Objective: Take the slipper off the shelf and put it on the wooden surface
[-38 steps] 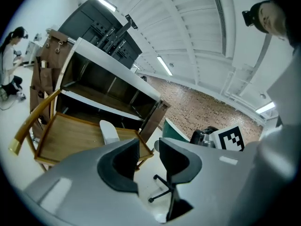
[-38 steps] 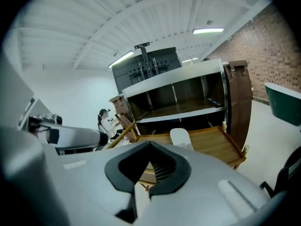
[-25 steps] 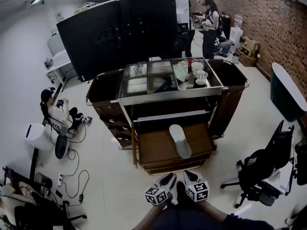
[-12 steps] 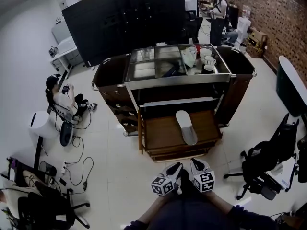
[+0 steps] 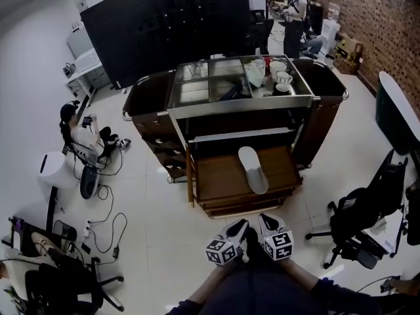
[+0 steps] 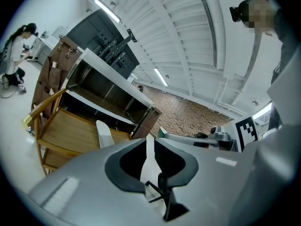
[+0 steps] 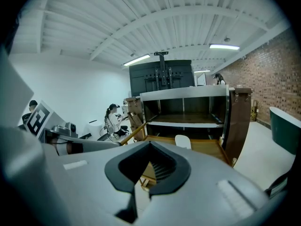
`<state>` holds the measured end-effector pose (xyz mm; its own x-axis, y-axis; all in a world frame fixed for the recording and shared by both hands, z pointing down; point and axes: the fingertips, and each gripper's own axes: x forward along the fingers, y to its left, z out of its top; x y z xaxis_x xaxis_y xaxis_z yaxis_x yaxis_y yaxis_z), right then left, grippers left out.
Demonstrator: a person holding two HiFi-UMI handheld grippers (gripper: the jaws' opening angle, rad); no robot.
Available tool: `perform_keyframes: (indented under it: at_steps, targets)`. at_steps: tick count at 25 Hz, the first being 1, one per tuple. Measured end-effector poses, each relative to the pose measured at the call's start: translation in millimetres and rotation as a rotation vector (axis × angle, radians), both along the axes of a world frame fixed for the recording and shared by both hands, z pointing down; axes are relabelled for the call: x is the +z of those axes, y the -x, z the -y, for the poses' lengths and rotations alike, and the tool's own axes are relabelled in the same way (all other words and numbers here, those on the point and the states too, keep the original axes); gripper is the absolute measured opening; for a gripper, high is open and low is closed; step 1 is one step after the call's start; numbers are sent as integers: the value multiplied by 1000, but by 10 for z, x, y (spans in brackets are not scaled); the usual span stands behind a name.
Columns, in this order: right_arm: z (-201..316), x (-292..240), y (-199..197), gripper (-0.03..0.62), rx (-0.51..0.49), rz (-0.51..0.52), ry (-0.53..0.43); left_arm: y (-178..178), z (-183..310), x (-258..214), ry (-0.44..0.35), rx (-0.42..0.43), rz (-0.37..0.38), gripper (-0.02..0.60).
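Observation:
A pale grey slipper lies flat on the wooden pull-out surface at the foot of the service cart, below its dark shelf. It also shows as a slipper in the left gripper view and as a slipper in the right gripper view. Both grippers hang close to the person's body, well short of the cart. My left gripper has a narrow gap between its jaws, which are closing on nothing. My right gripper is shut and empty.
The cart's steel top carries cups and cloths at its right end. A black office chair stands on the right, beside a dark green tub. A person sits on the floor at left among cables; another stands behind the cart.
The head view has shifted slightly. Both grippers stay low by the body, side by side. The slipper rests in the same spot on the wood.

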<state>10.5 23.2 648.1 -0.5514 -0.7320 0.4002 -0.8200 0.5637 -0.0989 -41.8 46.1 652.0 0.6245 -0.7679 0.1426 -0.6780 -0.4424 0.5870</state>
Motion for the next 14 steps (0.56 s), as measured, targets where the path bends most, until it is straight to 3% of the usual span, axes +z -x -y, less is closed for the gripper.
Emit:
perform_keyframes:
  at_steps: [14]
  targets:
    - [-58,38,-12,2,-6,-11,11,-56,-46,20,3,20,-15,71]
